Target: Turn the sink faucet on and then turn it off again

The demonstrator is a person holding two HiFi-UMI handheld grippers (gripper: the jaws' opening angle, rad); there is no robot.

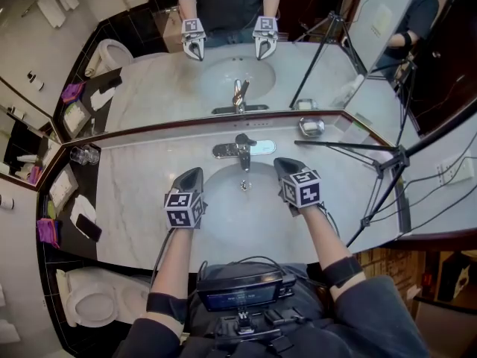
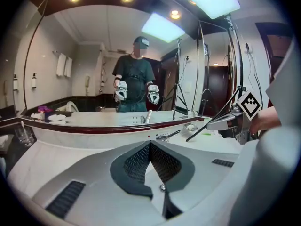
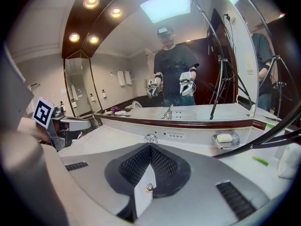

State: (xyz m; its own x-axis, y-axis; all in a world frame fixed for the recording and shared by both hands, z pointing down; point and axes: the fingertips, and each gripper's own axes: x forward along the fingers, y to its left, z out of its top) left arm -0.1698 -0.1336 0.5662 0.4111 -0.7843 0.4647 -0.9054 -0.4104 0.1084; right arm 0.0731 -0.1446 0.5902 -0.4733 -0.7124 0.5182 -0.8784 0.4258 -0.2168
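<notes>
Only the head view takes in the toilet (image 1: pixel 91 298), nearest, at 8 o'clock. Further out, the left gripper (image 1: pixel 190 179) hangs over the sink basin's (image 1: pixel 223 231) 9 o'clock rim and the right gripper (image 1: pixel 286 168) over its 2 o'clock rim. Each claw is pinched fully together with nothing between the pads. The chrome faucet (image 1: pixel 243 149) stands untouched at the basin's 12 o'clock. Only the right gripper view shows a soap bar (image 3: pixel 225 138) lying in the soap dish (image 3: pixel 213 138), at the faucet's 2 o'clock.
</notes>
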